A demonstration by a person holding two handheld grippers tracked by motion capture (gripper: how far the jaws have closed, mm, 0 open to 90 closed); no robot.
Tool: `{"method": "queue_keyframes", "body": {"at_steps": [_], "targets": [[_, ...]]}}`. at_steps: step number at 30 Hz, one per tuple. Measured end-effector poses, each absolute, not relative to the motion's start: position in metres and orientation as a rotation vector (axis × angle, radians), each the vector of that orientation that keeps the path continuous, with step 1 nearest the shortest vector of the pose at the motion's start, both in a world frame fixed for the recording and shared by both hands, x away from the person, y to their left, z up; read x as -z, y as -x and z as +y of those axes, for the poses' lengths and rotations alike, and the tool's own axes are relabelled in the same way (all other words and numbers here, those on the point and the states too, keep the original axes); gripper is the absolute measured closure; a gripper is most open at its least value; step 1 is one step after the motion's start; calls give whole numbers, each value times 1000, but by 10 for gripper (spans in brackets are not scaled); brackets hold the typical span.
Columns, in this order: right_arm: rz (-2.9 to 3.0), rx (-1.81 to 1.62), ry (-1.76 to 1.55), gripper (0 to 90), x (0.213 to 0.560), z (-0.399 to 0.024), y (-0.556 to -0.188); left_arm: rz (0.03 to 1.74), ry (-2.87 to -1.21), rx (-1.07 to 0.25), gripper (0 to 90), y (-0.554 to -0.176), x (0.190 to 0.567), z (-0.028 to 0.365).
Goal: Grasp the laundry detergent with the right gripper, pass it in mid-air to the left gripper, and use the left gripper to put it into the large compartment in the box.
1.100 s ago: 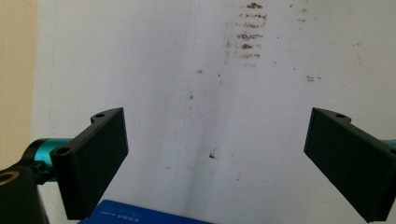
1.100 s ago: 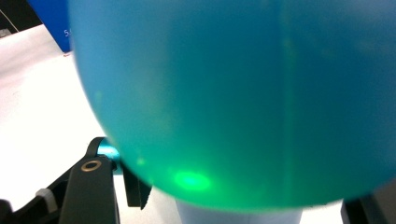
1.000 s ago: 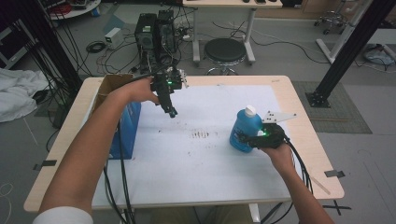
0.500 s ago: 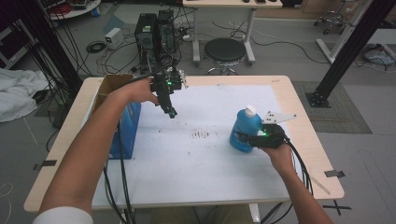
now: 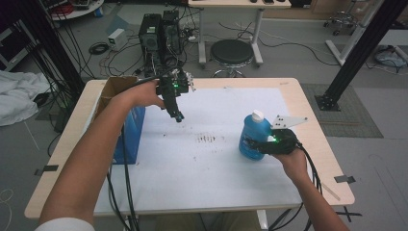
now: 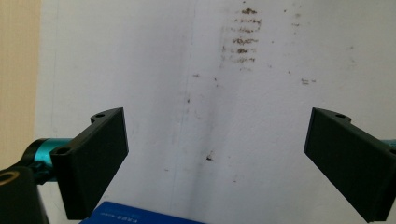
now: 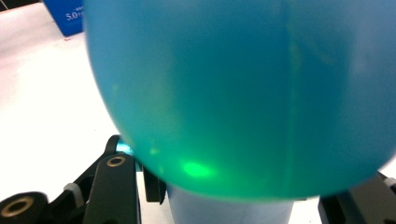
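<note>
Left forearm reaches in from bottom left, up across table. Left hand (image 5: 144, 94) holds left gripper (image 5: 178, 115) raised in air, pointing down and slightly right, jaws wide apart, nothing between. Right forearm enters from bottom right. Right hand (image 5: 292, 161) holds right gripper (image 5: 248, 144) low and level, pointing left, jaws just closed, clamped on bottle (image 5: 254, 137).

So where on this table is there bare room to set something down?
The white mat is bare from the blue cardboard box across to the blue plastic bottle, apart from small dark marks. The left edge by the box is crowded.
</note>
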State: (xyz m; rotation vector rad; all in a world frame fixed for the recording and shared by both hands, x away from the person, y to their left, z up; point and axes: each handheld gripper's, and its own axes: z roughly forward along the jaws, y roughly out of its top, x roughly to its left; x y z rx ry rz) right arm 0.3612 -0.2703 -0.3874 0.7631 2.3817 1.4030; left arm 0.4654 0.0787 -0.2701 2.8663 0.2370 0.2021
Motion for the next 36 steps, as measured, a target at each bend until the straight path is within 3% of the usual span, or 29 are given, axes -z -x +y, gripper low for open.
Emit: {"method": "queue_keyframes", "body": {"at_steps": [19, 36], "targets": [[2568, -1398, -519, 444, 318, -246, -337, 171, -2866, -177, 63, -411, 253, 69], [2737, -1583, -222, 444, 329, -215, -351, 93, -2863, -70, 63, -373, 238, 50]]}}
